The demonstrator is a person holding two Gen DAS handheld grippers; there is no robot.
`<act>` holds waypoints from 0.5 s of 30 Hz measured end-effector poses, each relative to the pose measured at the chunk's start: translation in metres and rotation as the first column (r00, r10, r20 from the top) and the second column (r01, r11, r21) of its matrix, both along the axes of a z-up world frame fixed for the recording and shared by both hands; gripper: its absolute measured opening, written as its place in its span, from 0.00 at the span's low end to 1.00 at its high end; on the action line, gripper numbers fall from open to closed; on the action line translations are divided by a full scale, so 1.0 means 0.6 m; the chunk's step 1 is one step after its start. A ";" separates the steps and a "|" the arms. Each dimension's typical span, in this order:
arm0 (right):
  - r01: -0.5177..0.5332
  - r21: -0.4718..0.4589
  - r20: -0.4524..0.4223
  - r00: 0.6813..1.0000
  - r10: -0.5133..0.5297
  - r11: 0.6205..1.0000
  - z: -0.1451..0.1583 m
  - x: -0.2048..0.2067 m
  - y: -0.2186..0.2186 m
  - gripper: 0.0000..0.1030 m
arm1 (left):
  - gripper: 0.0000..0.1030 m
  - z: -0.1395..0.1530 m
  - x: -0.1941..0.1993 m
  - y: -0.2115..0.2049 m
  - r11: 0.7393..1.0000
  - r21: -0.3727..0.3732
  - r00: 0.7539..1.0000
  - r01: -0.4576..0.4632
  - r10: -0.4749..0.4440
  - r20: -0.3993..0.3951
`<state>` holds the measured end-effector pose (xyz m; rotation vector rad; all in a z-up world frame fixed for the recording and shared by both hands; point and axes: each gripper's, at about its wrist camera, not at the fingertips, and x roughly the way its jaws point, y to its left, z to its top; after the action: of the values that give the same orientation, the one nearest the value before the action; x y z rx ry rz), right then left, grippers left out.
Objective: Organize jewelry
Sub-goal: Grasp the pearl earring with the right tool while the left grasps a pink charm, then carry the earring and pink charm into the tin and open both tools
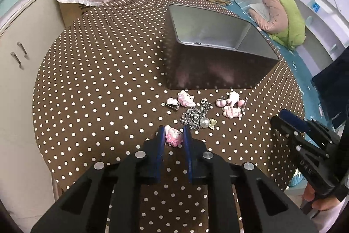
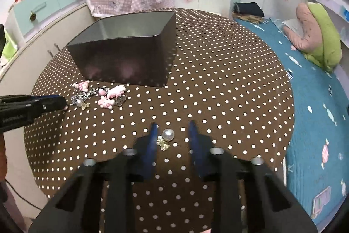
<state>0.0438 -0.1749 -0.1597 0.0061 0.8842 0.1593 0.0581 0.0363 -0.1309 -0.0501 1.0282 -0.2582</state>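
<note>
On the round table (image 1: pixel 98 80) with its brown dotted cloth, the left gripper (image 1: pixel 173 127) pinches a small pink charm (image 1: pixel 173 137) between its blue fingers, at the near edge of the scattered jewelry; the charm sits low on the cloth, and I cannot tell whether it is lifted. Just beyond it lies a tangled silver chain (image 1: pixel 196 115) with a pearl (image 1: pixel 205 122) at its near right end, and farther off are more pink charms (image 1: pixel 186 98), some to the left and some to the right of the chain. An open grey tin box (image 1: pixel 218 62) stands behind the heap, toward the far side of the table. The right gripper (image 2: pixel 173 126) is well apart to the right, pointing down at the cloth with its fingers spread around a second pearl with a gold piece (image 2: pixel 168 135); the left finger is just beside the gold piece, and the right finger stands clear of the pearl. A bed with a blue cover (image 2: pixel 316 102) runs along the right.
</note>
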 end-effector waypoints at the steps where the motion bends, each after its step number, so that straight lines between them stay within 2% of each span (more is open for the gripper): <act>1: -0.001 0.006 -0.002 1.000 0.001 1.000 0.000 -0.001 -0.001 0.11 | 0.15 0.001 0.000 0.001 1.000 -0.001 1.000 -0.001 0.001 0.002; 15: 0.010 0.015 0.043 0.999 -0.010 1.000 0.031 0.009 -0.004 0.11 | 0.15 0.019 0.002 0.009 1.000 -0.023 1.000 -0.002 0.003 0.018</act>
<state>0.0493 -0.1772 -0.1410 0.0208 0.8402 0.1562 0.0594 0.0415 -0.1194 -0.0694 1.0072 -0.2677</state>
